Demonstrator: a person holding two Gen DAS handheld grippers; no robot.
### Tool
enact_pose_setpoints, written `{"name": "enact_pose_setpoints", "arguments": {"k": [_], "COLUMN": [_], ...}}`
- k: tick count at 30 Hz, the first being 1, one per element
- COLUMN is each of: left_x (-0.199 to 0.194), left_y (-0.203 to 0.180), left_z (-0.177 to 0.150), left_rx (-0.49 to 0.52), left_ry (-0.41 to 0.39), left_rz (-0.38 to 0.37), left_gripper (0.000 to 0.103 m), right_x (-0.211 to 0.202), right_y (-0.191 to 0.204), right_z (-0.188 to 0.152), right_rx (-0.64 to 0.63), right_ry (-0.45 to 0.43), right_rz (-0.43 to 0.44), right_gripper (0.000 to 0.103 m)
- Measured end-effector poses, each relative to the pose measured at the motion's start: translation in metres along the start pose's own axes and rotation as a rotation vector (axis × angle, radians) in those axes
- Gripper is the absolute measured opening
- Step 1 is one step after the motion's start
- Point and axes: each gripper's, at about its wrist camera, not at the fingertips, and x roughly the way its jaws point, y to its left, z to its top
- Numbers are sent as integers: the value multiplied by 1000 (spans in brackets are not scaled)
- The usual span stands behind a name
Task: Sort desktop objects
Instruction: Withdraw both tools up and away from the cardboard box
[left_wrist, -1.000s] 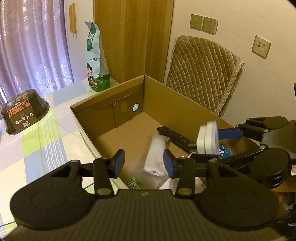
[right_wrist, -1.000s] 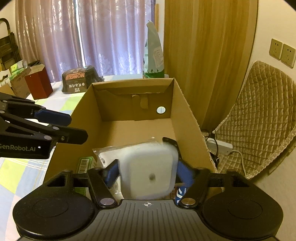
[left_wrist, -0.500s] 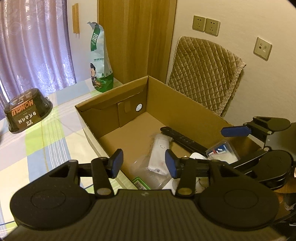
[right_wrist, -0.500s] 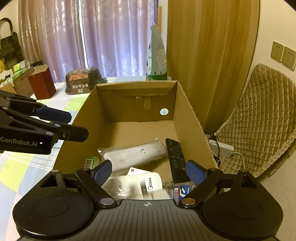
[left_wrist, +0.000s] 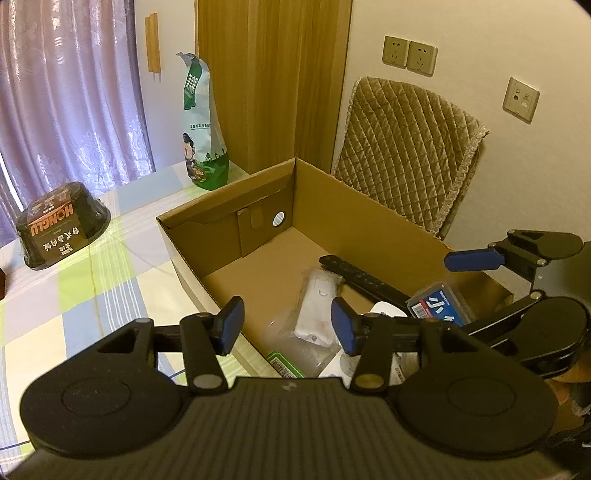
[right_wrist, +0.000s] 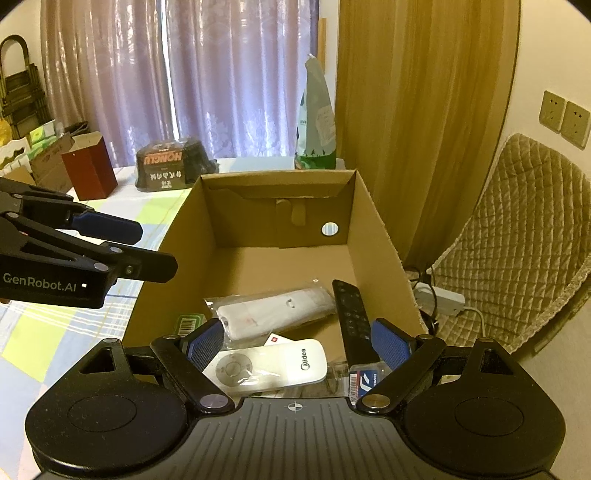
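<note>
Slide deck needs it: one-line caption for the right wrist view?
Open right tool above a cardboard box holding a white Midea remote, a bagged white remote and a black remote.

L gripper (left_wrist: 286, 326): jaws apart, wide gap, nothing between the blue pads (left_wrist: 232, 325). Both fingers level, pointing fwd and slightly down from the cam. Seen from the R wrist cam it sits off to that tool's left, fingers reaching in sideways toward the right, upper pad above the lower black finger, "GenRobot.AI" on its body.

R gripper (right_wrist: 297, 345): jaws spread wide, wider than L, pads (right_wrist: 205, 345) angled outward, empty. Fingers point fwd and down. From the L wrist cam it's at that tool's right, fingers aimed left, one blue pad up top, lower arm below, gap open between them.

No hand or sleeve visible in either view.
</note>
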Motion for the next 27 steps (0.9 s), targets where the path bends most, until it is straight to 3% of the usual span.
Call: {"name": "enact_pose_setpoints", "arguments": {"k": [16, 27], "left_x": [-40, -73], "left_y": [-19, -35], "left_z": [-16, -35], "left_rx": [-6, -72], "left_ry": [0, -23], "left_rz": [-7, 13], "left_gripper": [60, 94], "right_x": [-42, -77], "right_y": [2, 0], "right_z": [-8, -28], "right_rx": [33, 80], "right_ry": [-5, 3], "right_rz": [-9, -7], "right_gripper": [90, 90]}}
